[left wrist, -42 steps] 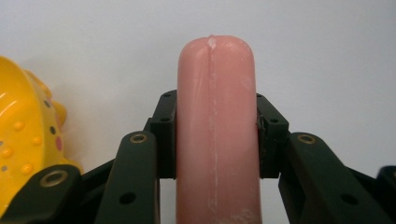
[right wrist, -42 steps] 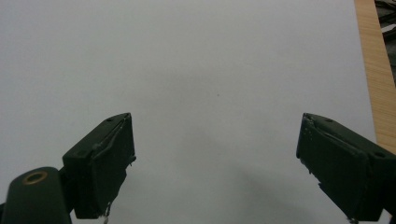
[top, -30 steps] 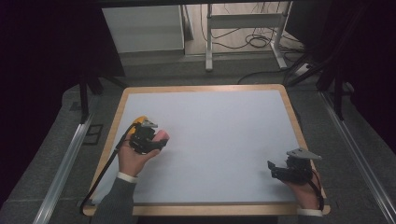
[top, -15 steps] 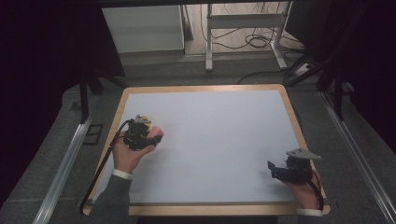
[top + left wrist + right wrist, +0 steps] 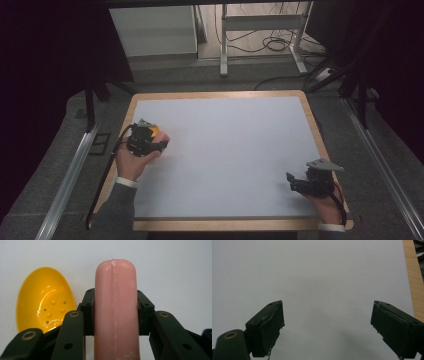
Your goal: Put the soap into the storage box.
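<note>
A pink sausage-shaped piece [image 5: 115,277] stands upright between my left gripper's [image 5: 115,307] black jaws, which are shut on its sides. In the high view this left gripper [image 5: 156,146] sits at the table's left side with the pink piece [image 5: 165,140] poking out toward the middle. A glossy yellow spoon-like shell [image 5: 45,297] with small bumps lies just beside the left jaw, and it appears as a yellow patch [image 5: 155,131] in the high view. My right gripper [image 5: 292,182] rests near the front right corner, and its jaws [image 5: 328,325] stand wide open over bare white surface.
The white tabletop [image 5: 230,150] has a wooden rim [image 5: 314,125], which also runs along the right edge [image 5: 412,277] of the right gripper view. Metal rails flank the table, and cables and a frame stand on the floor behind it.
My left hand has shifted slightly left and away, carrying the pink piece with it. The right hand has stayed where it was.
</note>
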`<state>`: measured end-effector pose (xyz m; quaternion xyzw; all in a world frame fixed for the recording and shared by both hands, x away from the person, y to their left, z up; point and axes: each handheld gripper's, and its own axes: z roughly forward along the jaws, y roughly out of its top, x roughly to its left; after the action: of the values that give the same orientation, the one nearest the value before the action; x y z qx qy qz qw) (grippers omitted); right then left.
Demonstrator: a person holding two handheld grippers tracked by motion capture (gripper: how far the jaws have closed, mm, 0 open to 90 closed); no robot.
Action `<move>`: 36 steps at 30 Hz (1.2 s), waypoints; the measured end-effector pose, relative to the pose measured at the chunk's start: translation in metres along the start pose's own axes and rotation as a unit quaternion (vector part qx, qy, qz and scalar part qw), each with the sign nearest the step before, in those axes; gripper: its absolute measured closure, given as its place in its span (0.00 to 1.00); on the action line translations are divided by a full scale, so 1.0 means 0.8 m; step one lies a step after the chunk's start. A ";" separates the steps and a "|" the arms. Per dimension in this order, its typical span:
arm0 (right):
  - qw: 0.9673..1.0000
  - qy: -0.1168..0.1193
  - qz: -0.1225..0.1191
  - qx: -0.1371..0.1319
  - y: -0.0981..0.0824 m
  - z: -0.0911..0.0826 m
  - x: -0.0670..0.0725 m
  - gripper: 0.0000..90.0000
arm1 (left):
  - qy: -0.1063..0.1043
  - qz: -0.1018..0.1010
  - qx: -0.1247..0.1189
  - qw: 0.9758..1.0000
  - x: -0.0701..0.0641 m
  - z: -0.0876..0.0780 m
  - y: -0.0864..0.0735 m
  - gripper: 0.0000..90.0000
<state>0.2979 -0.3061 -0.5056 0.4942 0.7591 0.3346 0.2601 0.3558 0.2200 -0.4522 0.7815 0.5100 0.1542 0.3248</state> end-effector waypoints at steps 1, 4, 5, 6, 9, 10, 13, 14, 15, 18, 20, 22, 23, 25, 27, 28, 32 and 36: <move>1.000 0.000 0.000 0.001 0.000 0.000 0.000 0.12 | 0.000 -0.004 -0.002 1.000 0.001 -0.001 0.000 0.67; 1.000 -0.001 0.000 0.001 0.000 0.000 0.000 0.12 | 0.001 -0.006 -0.004 1.000 0.005 -0.002 0.001 0.67; 1.000 -0.001 0.000 0.001 0.000 0.001 0.000 0.12 | 0.002 -0.007 -0.006 1.000 0.006 -0.002 0.001 0.67; 1.000 -0.001 -0.001 0.001 0.000 0.001 0.000 0.12 | 0.002 -0.007 -0.006 1.000 0.008 -0.002 0.001 0.67; 1.000 -0.001 -0.001 0.002 0.000 0.001 0.000 0.12 | 0.003 -0.013 -0.007 1.000 0.011 -0.003 0.002 0.67; 1.000 -0.001 -0.001 0.002 0.000 0.000 0.000 0.12 | 0.004 -0.012 -0.007 1.000 0.012 -0.004 0.002 0.67; 1.000 -0.001 0.000 0.001 0.000 0.000 0.000 0.12 | 0.004 -0.016 -0.006 1.000 0.016 -0.005 0.002 0.67; 1.000 -0.001 0.000 0.002 -0.001 0.001 0.000 0.12 | 0.003 -0.017 -0.005 1.000 0.016 -0.004 0.002 0.67; 1.000 -0.001 0.000 0.002 -0.001 0.001 0.000 0.12 | 0.001 -0.017 -0.004 1.000 0.018 -0.004 0.002 0.67; 1.000 0.000 -0.001 0.002 -0.001 0.001 0.000 0.12 | 0.001 -0.020 -0.004 1.000 0.021 -0.004 0.003 0.67; 1.000 0.000 -0.001 0.002 -0.001 0.001 0.000 0.12 | 0.002 -0.024 -0.005 1.000 0.023 -0.005 0.003 0.67; 1.000 0.000 -0.001 0.002 -0.001 0.001 0.000 0.12 | 0.006 -0.024 -0.005 1.000 0.026 -0.006 0.004 0.67; 1.000 0.000 -0.001 0.003 -0.001 0.001 0.000 0.12 | 0.007 -0.026 -0.005 1.000 0.027 -0.006 0.004 0.67; 1.000 -0.001 -0.001 0.003 -0.001 0.001 0.000 0.12 | 0.011 -0.028 -0.006 1.000 0.029 -0.007 0.004 0.67; 1.000 0.000 -0.001 0.002 -0.001 0.002 0.000 0.12 | 0.015 -0.029 -0.004 0.999 0.033 -0.006 0.005 0.67; 1.000 0.000 -0.001 0.002 -0.001 0.002 0.000 0.12 | 0.019 -0.031 -0.005 0.999 0.035 -0.006 0.006 0.67; 1.000 -0.001 0.000 0.003 -0.001 0.002 0.000 0.12 | 0.024 -0.036 -0.007 0.999 0.041 -0.006 0.007 0.67; 1.000 -0.001 0.000 0.003 -0.001 0.002 0.000 0.12 | 0.029 -0.038 -0.004 0.999 0.046 -0.006 0.008 0.67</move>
<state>0.2983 -0.3063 -0.5072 0.4953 0.7600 0.3313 0.2595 0.3738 0.2530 -0.4479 0.7553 0.5483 0.1659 0.3184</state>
